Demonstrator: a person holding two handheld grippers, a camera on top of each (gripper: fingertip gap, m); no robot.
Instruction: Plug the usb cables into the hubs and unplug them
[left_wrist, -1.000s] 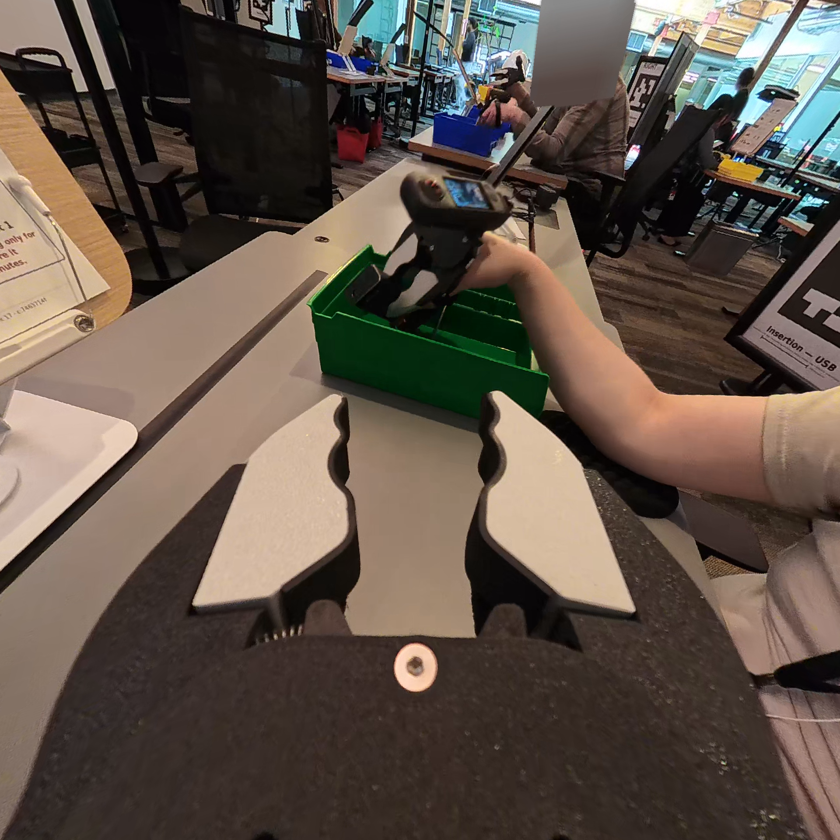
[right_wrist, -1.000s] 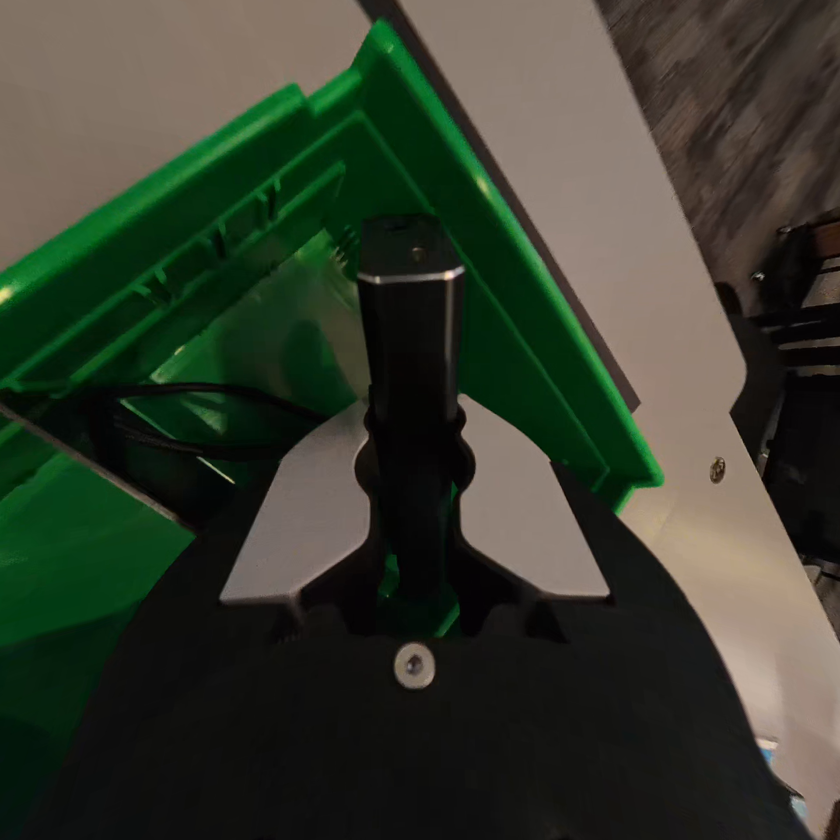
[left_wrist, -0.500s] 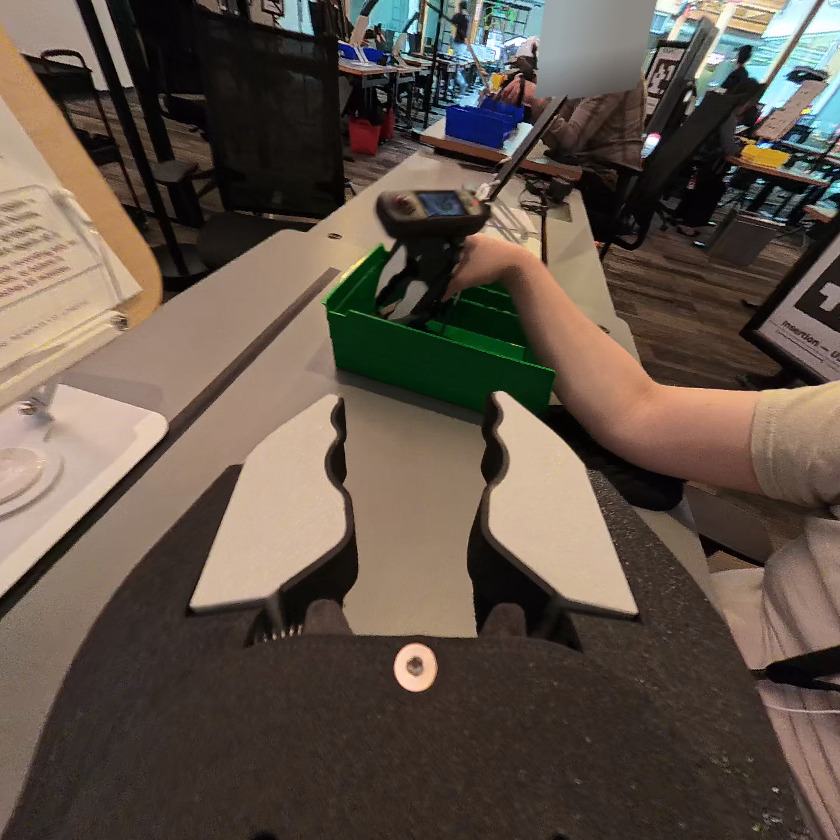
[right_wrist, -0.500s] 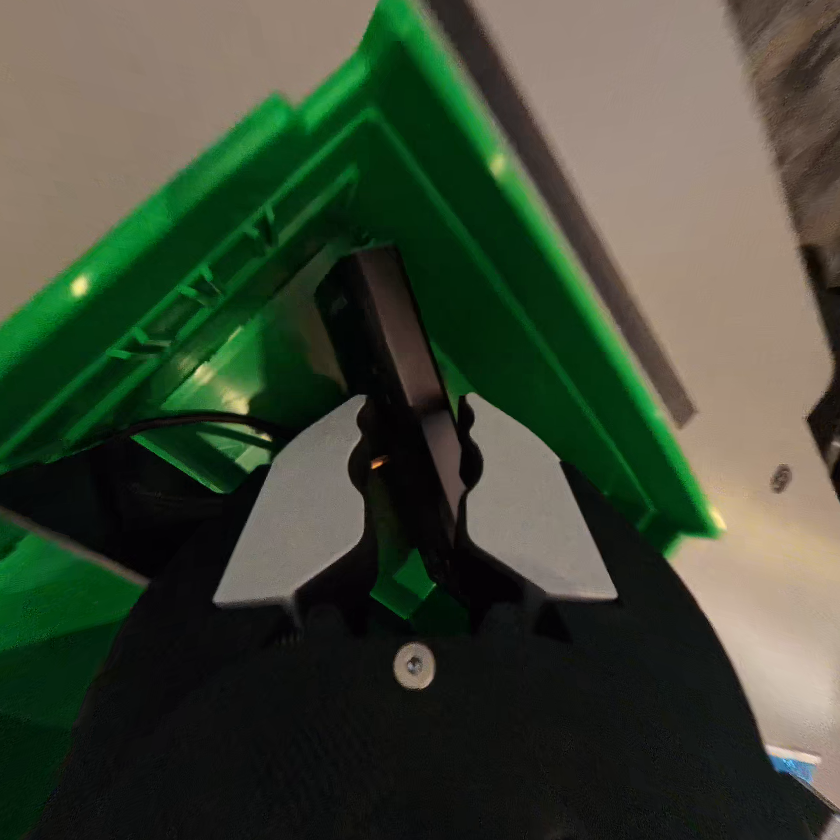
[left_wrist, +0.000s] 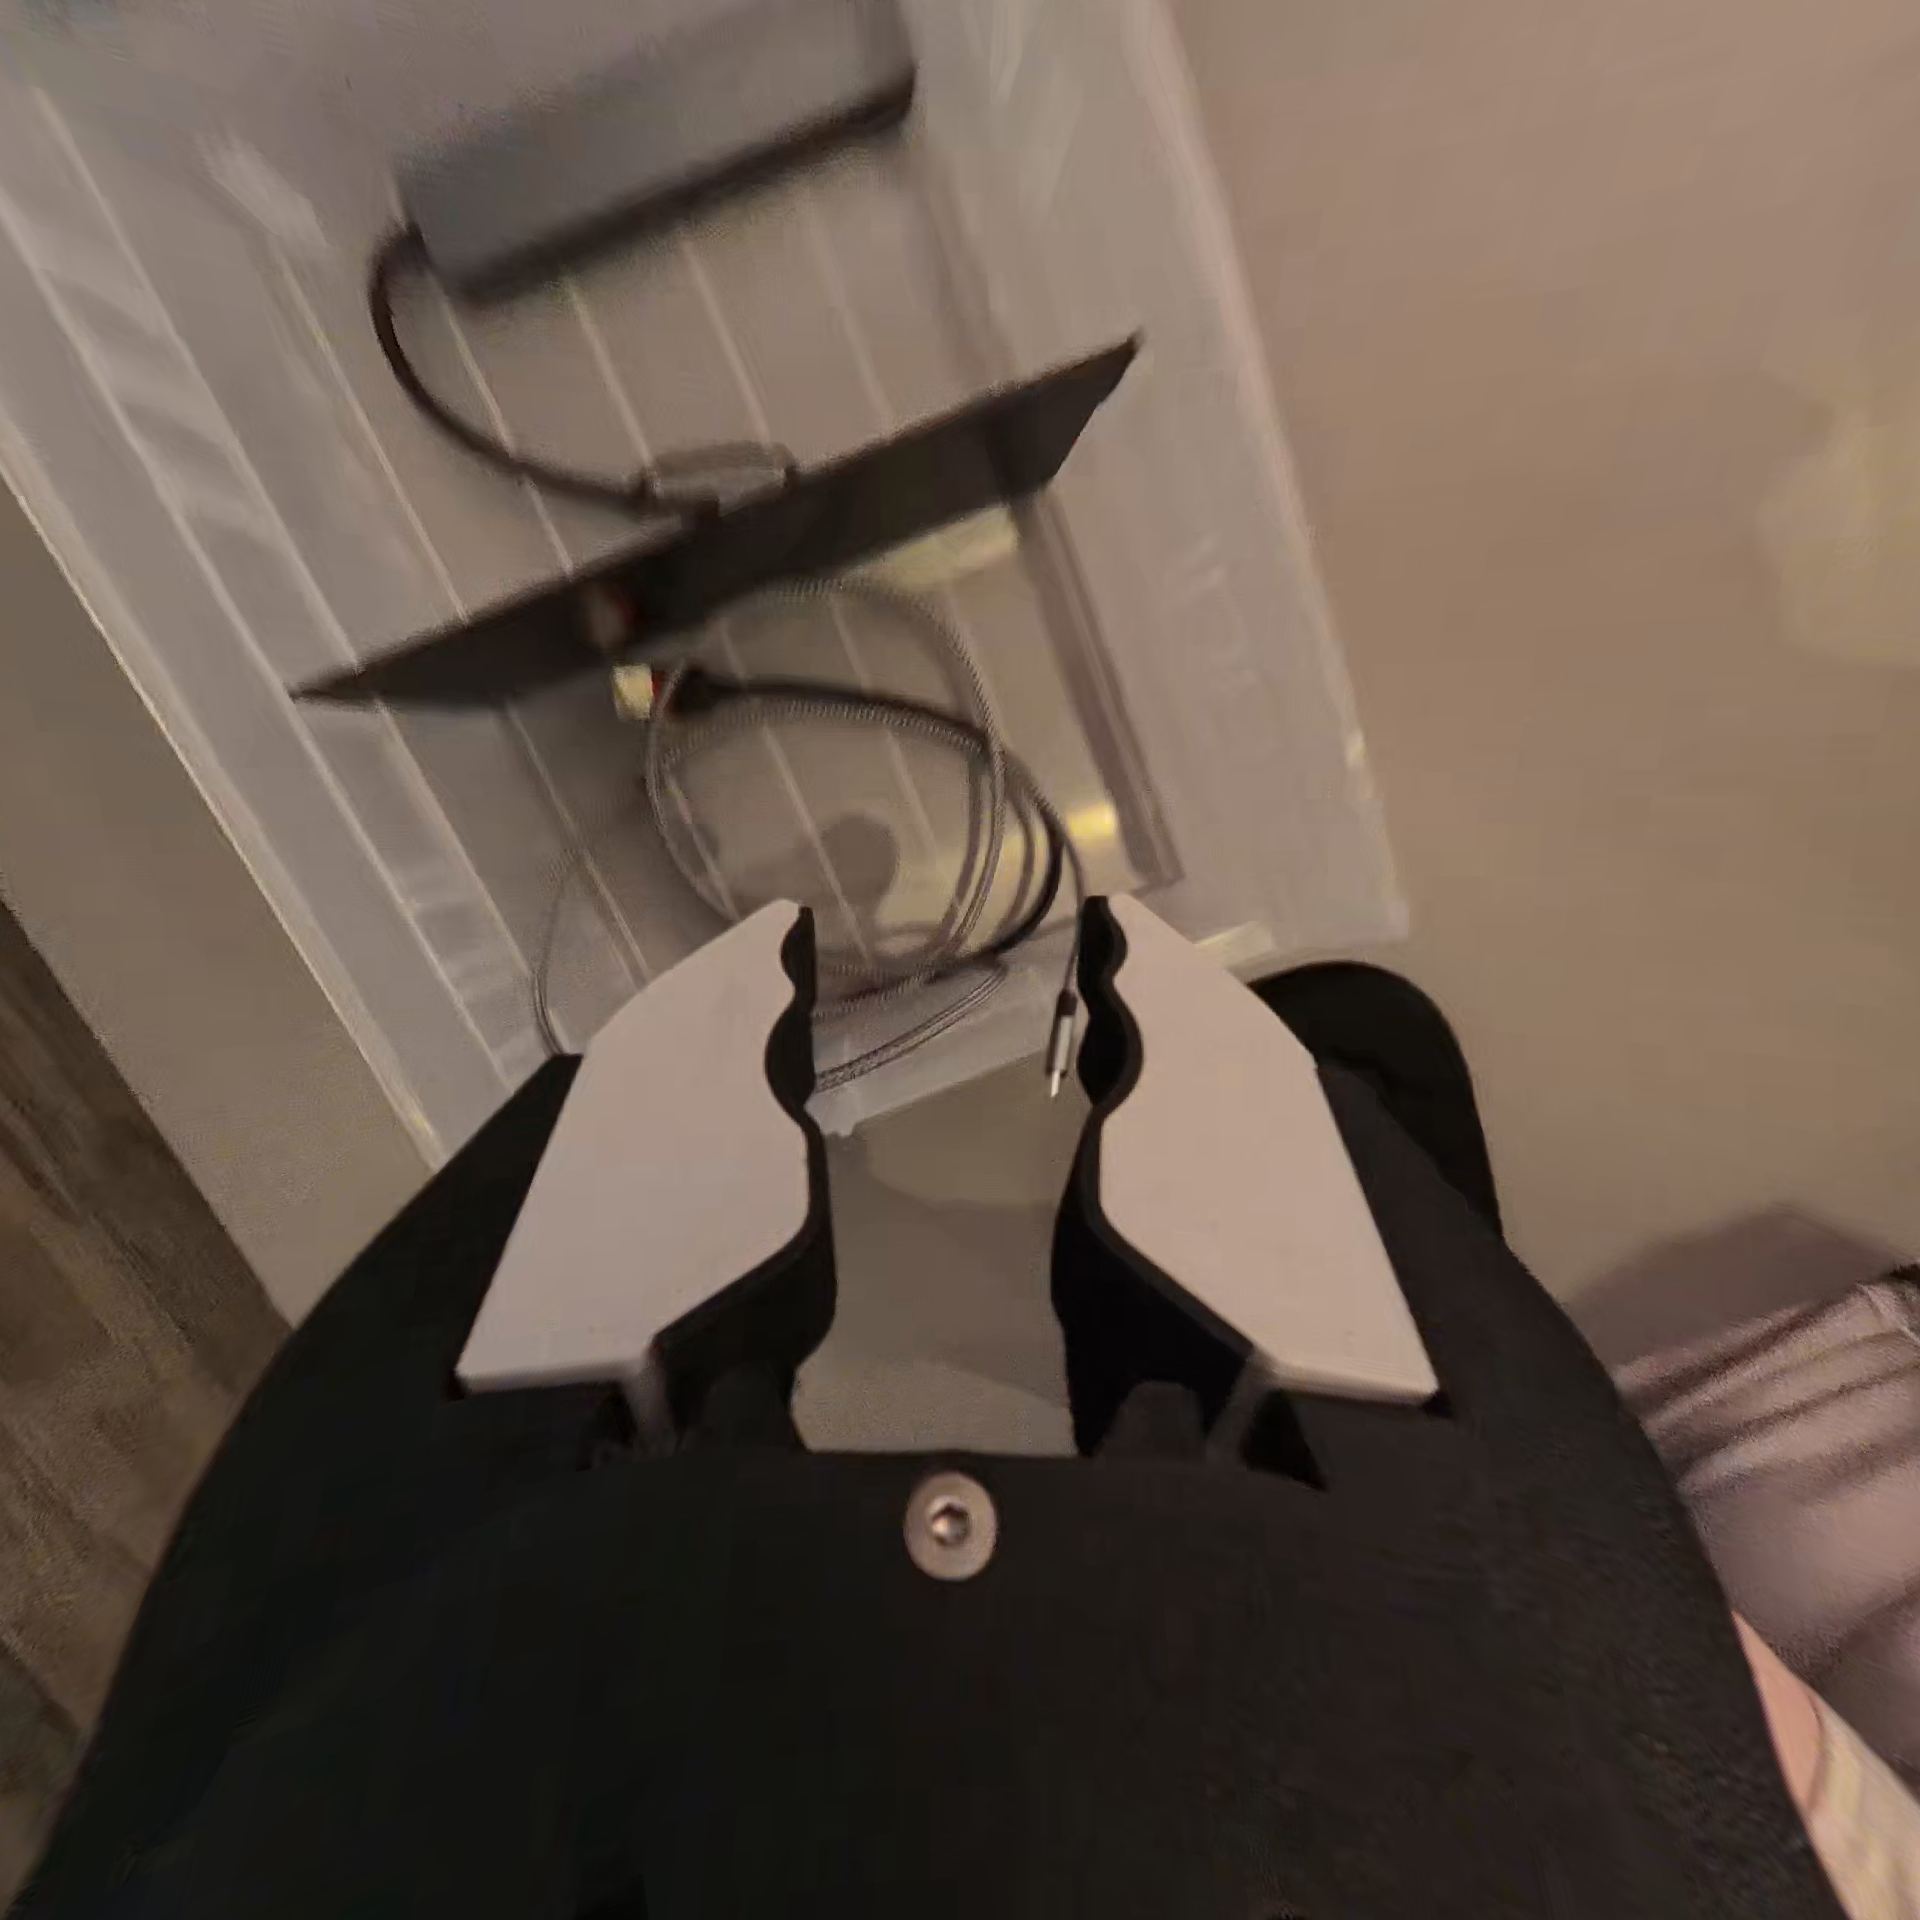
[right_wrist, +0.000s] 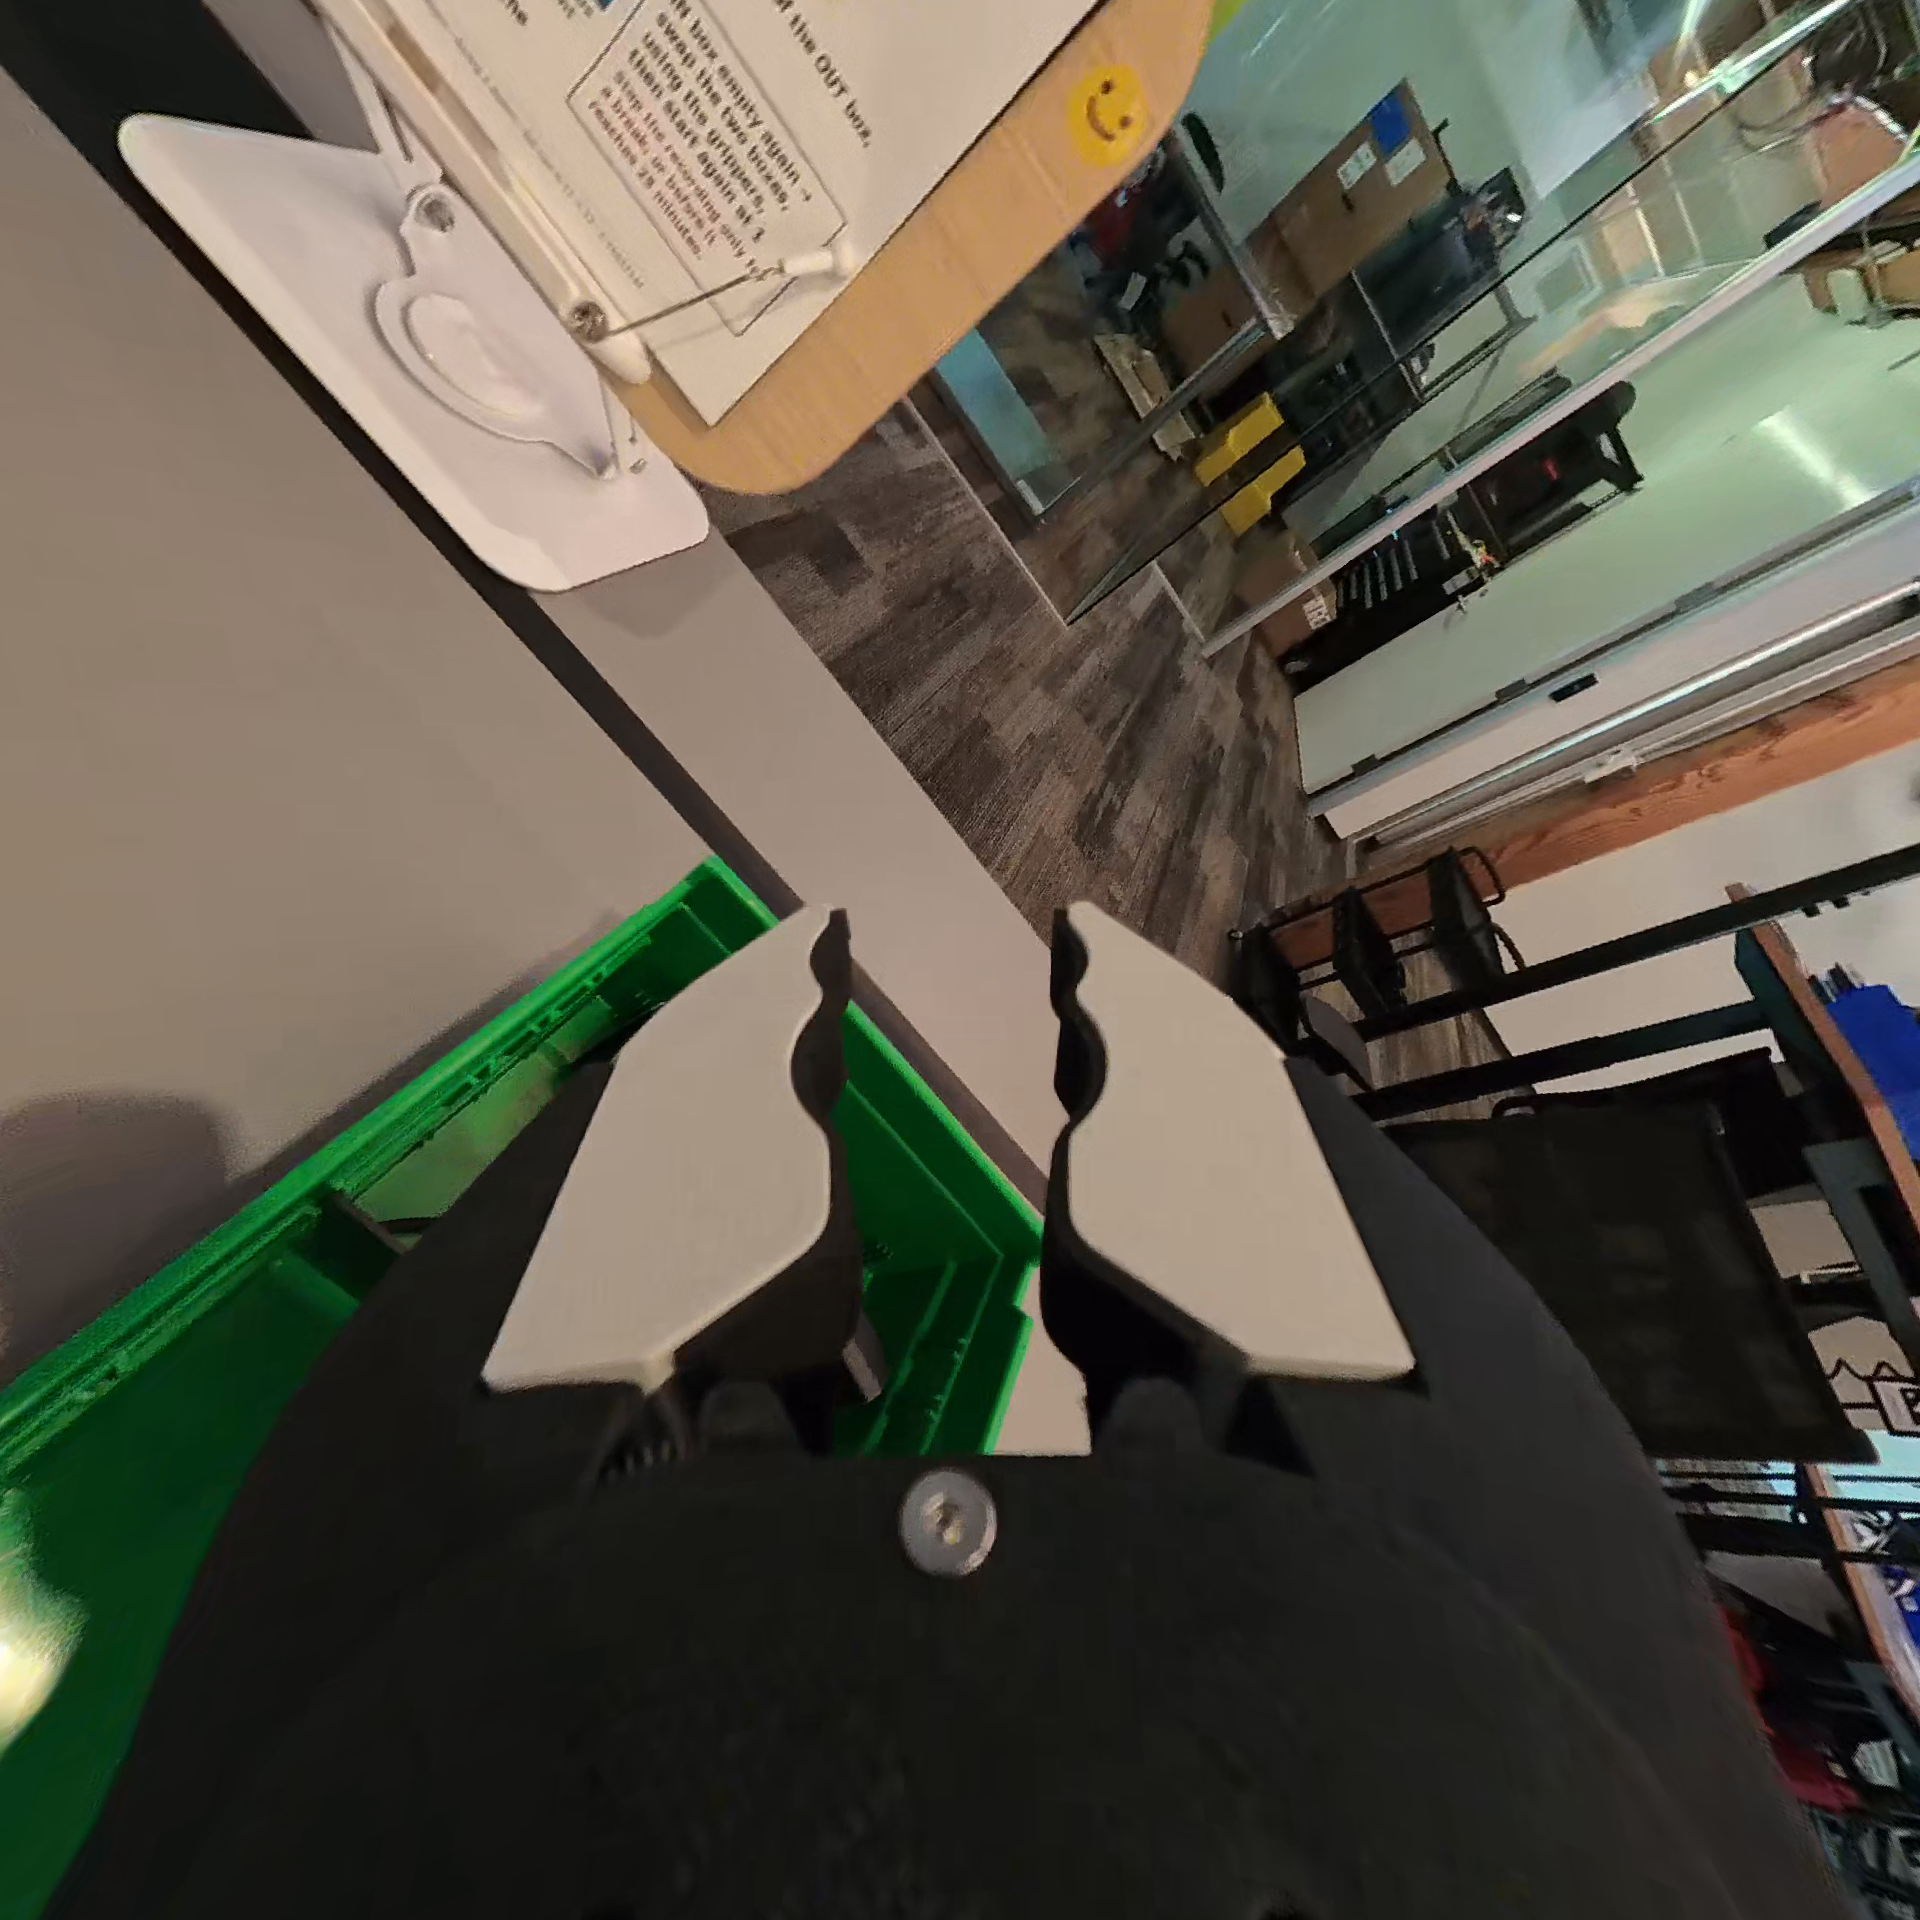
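While both jaws gape empty, the left gripper (left_wrist: 943, 971) overhangs a braided cable (left_wrist: 914, 821).

In the left wrist view, a white ribbed tray (left_wrist: 1195, 343) fills the upper left of the frame, holding a grey hub (left_wrist: 644, 177) with a dark cord, a black divider (left_wrist: 727, 561) and a silver braided cable (left_wrist: 935, 831). In the right wrist view, a bright green bin (right_wrist: 914, 1226) sits lower left on a grey table (right_wrist: 260, 779), a white stand (right_wrist: 416, 332) and a yellow smiley sticker (right_wrist: 1107, 109) near the top, and grey-brown patterned flooring (right_wrist: 1039, 727) at centre.
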